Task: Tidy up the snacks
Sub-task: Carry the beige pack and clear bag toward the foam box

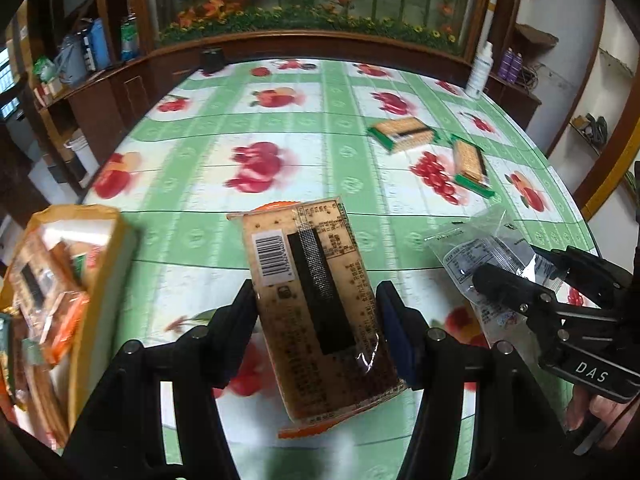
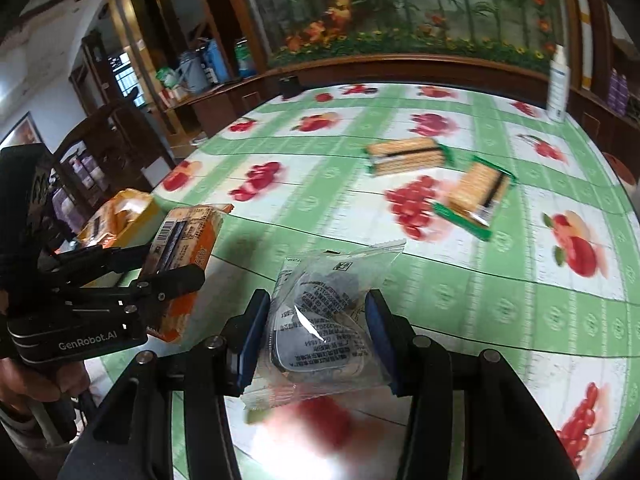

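Observation:
My left gripper (image 1: 318,312) is shut on an orange-edged cracker pack (image 1: 312,280), held above the table with its barcode side up. The same cracker pack (image 2: 182,248) shows at the left of the right wrist view, in the left gripper (image 2: 168,264). My right gripper (image 2: 316,328) is shut on a clear packet of dark cookies (image 2: 320,320). That packet (image 1: 480,256) and the right gripper (image 1: 524,276) appear at the right of the left wrist view. A yellow box (image 1: 96,280) holding several snack packs stands at the left. Two green-edged cracker packs (image 1: 402,133) (image 1: 470,166) lie on the table beyond.
The table (image 1: 280,184) has a green and white fruit-print cloth. A white bottle (image 2: 558,84) stands at its far right edge and a small dark object (image 1: 212,60) at its far edge. Wooden shelves and a cabinet surround the table. A hand (image 1: 592,412) grips the right gripper.

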`<state>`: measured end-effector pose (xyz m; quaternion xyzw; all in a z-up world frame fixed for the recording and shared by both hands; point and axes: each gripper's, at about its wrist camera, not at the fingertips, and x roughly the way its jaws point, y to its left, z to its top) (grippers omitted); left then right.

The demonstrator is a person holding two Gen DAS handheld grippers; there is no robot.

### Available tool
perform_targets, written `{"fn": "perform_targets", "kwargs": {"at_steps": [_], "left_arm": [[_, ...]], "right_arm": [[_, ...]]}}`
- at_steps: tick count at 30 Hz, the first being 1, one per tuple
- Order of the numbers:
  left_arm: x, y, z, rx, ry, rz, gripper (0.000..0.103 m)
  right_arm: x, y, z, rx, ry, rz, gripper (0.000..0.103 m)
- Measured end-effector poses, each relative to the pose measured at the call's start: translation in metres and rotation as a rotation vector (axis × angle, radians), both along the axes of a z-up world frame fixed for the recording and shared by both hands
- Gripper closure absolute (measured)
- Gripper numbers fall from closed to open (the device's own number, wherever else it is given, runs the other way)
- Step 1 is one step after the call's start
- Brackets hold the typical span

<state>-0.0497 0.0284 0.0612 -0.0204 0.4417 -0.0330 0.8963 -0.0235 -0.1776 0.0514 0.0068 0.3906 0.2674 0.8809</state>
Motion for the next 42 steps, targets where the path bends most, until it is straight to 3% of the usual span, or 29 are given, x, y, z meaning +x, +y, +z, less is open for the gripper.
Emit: {"fn": "perform_targets", "kwargs": {"at_steps": [16,42], "left_arm": [[-0.036,0.085,0.025,-0.013,-0.043,0.111,0.042],[-0.103,0.178,0.038,-0.001,-0.077,0.270,0.042]], "right_arm": [[-0.009,0.104,0.023,-0.010,-0.049,0.168,0.054],[-0.032,0.212,0.042,-0.048,-0.106,0.367,0.054]]}}
